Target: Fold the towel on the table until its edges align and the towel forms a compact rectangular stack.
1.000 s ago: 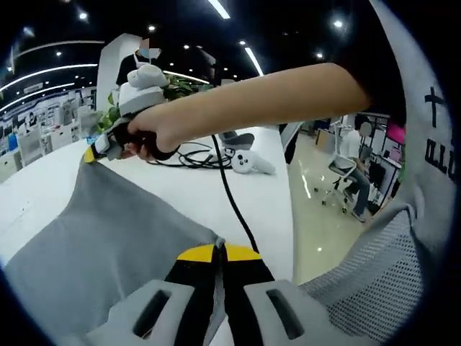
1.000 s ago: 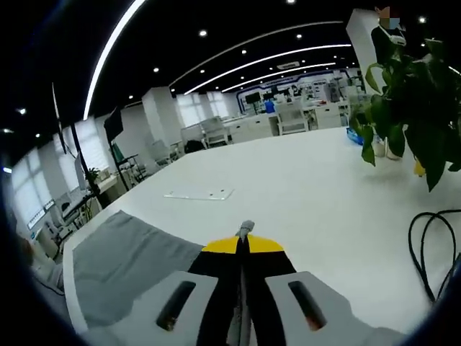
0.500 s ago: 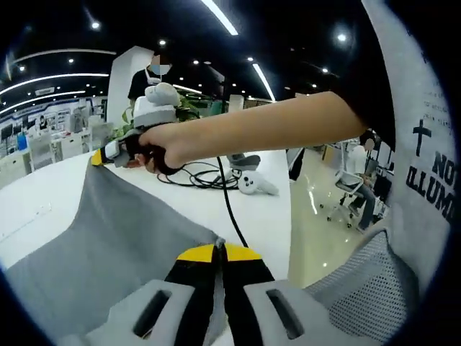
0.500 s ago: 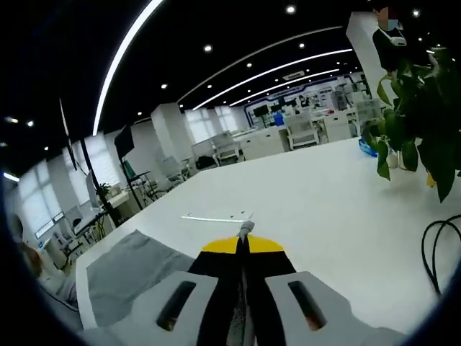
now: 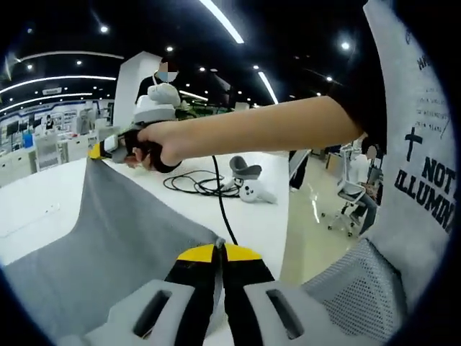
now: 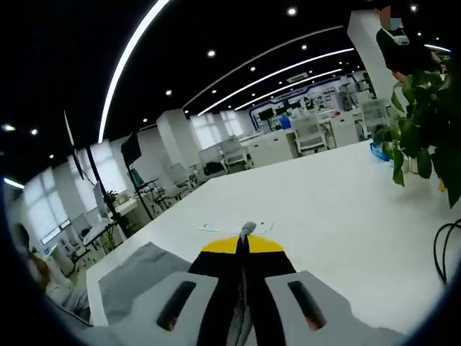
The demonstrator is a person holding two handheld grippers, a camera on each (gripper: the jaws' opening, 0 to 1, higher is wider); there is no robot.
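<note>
- In the left gripper view, the left gripper [image 5: 219,249] has its yellow-tipped jaws pressed together on a corner of the grey towel [image 5: 108,238]; a small nub of cloth sticks out between the tips.
- From that corner the towel stretches taut toward 11 o'clock, where the right gripper [image 5: 94,151] pinches the far corner; the long axis of the held edge runs between the two grippers, from 6 up to 11 o'clock.
- The rest of the cloth hangs and spreads toward 8 o'clock over the white table [image 5: 256,216].
- A hand [image 5: 160,140] wraps the right gripper's handle.
- On the table at 1 o'clock lie a black cable [image 5: 198,184] and a white controller [image 5: 253,192].
- In the right gripper view, the right gripper's jaws are likewise closed on a towel corner, cloth poking out at the tips; the towel falls away toward 8 o'clock.
- A plant [image 6: 425,130] stands at 3 o'clock.
</note>
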